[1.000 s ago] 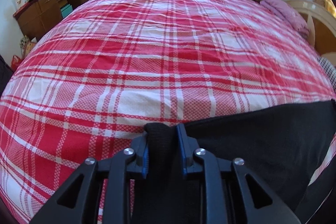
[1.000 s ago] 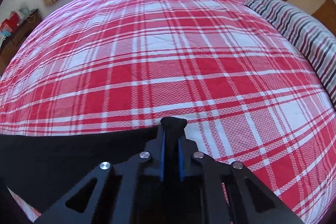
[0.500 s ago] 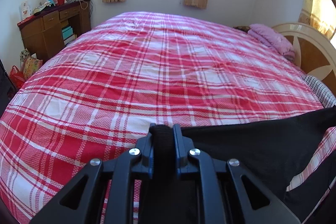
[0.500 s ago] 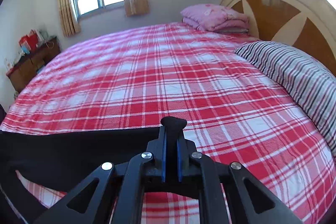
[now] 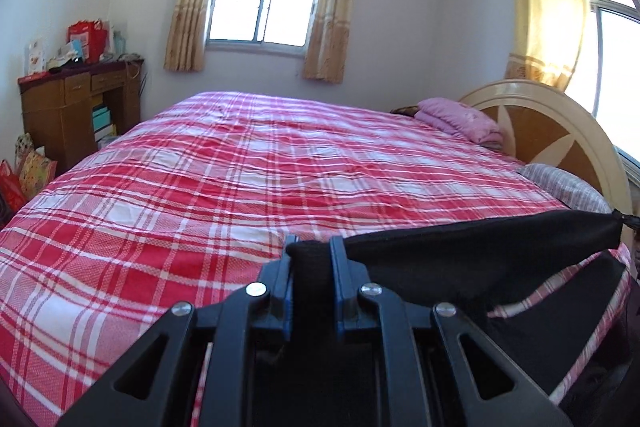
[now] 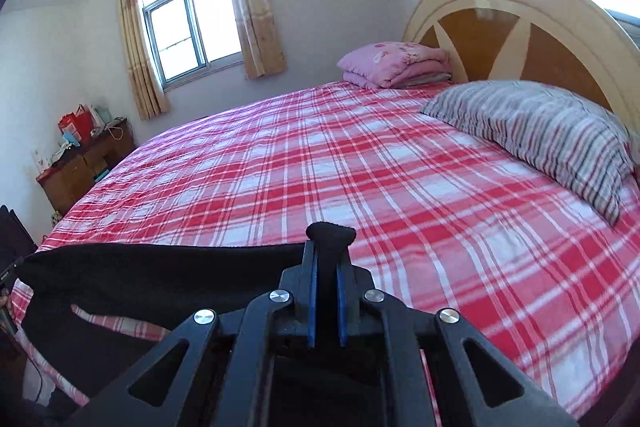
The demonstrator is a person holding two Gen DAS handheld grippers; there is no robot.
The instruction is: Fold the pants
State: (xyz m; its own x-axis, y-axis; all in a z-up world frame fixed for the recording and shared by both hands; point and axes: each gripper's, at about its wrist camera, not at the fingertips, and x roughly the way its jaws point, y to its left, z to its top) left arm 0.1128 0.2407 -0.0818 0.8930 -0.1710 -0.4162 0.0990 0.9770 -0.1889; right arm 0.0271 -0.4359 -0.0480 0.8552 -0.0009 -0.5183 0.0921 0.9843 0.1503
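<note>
Left wrist view, left tongs (image 5: 310,253) clamped on black pants (image 5: 472,259), right tongs (image 6: 326,259) clamped likewise, pants stretched between them above red plaid bed (image 5: 248,179), no readable writing.

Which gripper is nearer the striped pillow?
Right. The right gripper, shut on the black pants, has the striped pillow close ahead to its right. From the left gripper the pillow lies farther off, beyond the stretched pants.

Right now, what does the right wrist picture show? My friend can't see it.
The right gripper pinches black pants, held up over a red plaid bed. A striped pillow lies by the headboard.
</note>
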